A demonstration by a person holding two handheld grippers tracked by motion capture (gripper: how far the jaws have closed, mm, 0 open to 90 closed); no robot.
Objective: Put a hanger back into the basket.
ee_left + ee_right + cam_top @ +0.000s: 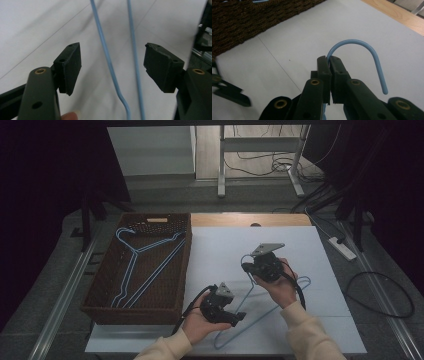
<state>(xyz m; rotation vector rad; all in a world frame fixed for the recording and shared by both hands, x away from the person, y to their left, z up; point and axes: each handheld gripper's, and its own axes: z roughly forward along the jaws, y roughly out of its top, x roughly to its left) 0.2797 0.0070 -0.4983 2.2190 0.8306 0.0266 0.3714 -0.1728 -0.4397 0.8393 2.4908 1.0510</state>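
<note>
two grippers on one blue hanger (pixel 260 312) lying near-right on the white table (pixel 310 270): right gripper (pixel 329 60) pinches its hook neck. left gripper (pixel 112 67) stands spread around the wires, not touching. next, probably: close on one wire, then lift toward the basket (pixel 100 285) at left.

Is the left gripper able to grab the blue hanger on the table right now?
Probably yes. The left gripper is open, and the hanger wires already run between its jaws with nothing in the way. The right gripper holds its hook.
</note>
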